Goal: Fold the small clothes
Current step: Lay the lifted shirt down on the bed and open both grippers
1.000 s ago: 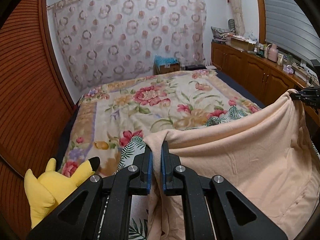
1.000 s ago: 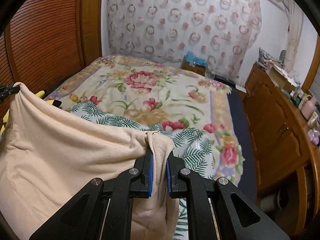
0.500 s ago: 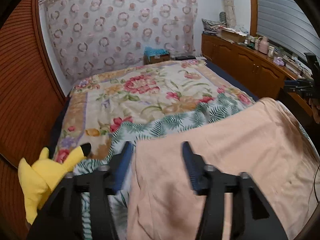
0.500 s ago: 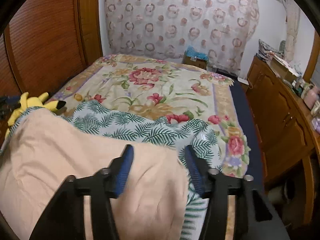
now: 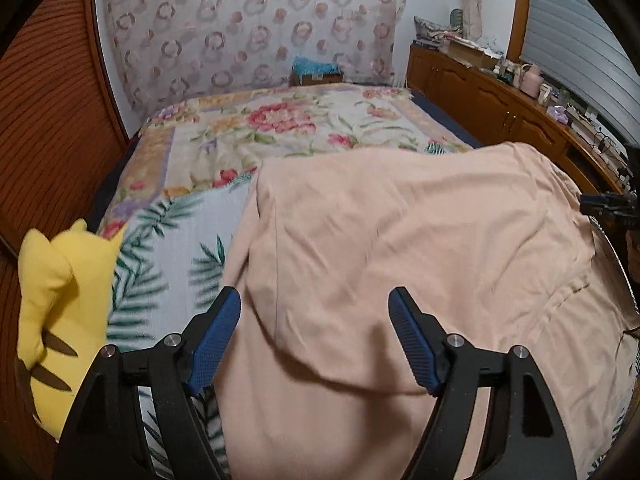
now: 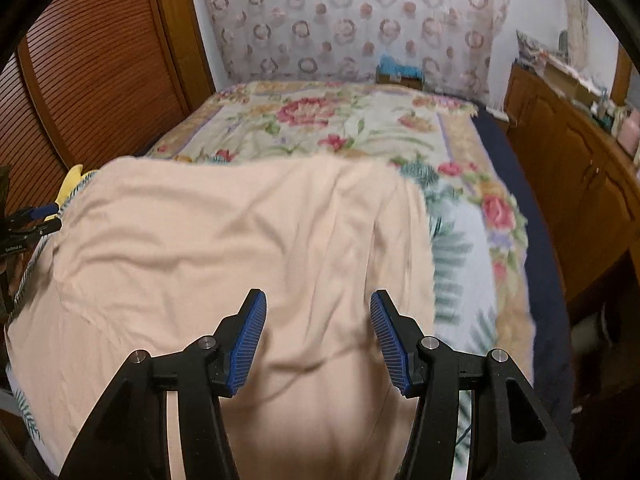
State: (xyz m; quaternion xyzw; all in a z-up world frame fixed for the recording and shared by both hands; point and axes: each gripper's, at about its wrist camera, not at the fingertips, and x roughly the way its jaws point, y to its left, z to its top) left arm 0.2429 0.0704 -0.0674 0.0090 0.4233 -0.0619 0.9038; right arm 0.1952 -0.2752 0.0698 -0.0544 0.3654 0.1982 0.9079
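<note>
In the left wrist view, the left gripper (image 5: 314, 336) is seen opening wide above the peach cotton garment (image 5: 400, 272), nothing gripped, spread at the floral bed's (image 5: 280, 136) near edge; a yellow plush toy (image 5: 56, 300) lies beside it; in the right wrist view, the right gripper (image 6: 318, 330) is held half open, empty, over the same garment (image 6: 240, 240).

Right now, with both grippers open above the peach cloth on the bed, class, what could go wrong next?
1. The peach cotton garment lies rumpled, so folding now may lock in its creases.
2. The left gripper, its jaws opening, hangs near the garment's left edge and might pinch the palm-leaf blanket too.
3. The yellow plush toy crowds that side.
</note>
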